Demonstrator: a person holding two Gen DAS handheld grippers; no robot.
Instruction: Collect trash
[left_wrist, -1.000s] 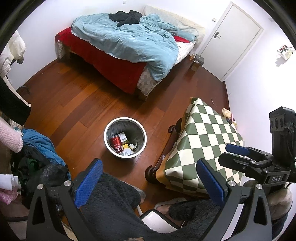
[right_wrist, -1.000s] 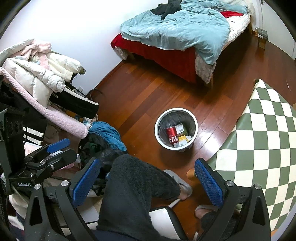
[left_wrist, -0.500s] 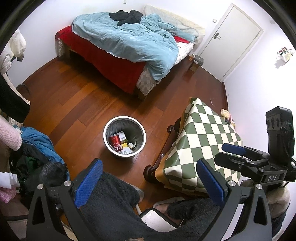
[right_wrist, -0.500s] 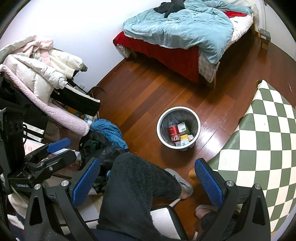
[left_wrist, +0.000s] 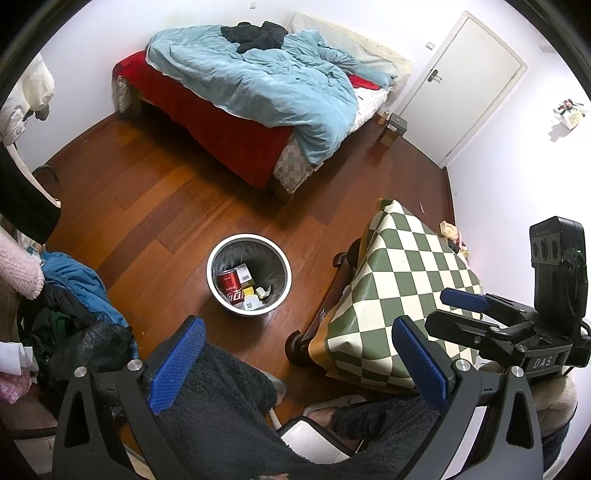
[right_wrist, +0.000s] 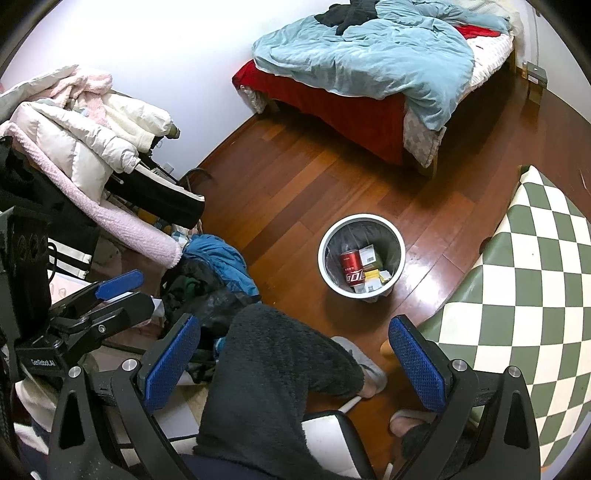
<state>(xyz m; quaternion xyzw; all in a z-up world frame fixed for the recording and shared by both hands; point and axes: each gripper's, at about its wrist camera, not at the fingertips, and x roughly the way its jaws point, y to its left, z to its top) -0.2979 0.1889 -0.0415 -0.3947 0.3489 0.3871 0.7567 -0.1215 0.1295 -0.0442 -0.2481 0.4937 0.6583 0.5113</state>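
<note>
Both grippers, left gripper (left_wrist: 299, 363) and right gripper (right_wrist: 293, 363), are held with jaws spread wide and empty above a seated person's lap. At twelve o'clock, a white trash bin (left_wrist: 249, 275) stands on the wooden floor (left_wrist: 147, 206), holding a red can (left_wrist: 229, 282) and small boxes.

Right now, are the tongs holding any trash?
No. The left tongs and right tongs are both open and empty. The red can already lies in the trash bin.

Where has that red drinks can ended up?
The red can lies inside the white bin on the wooden floor, among small boxes, between the checkered table and the clothes pile.
</note>
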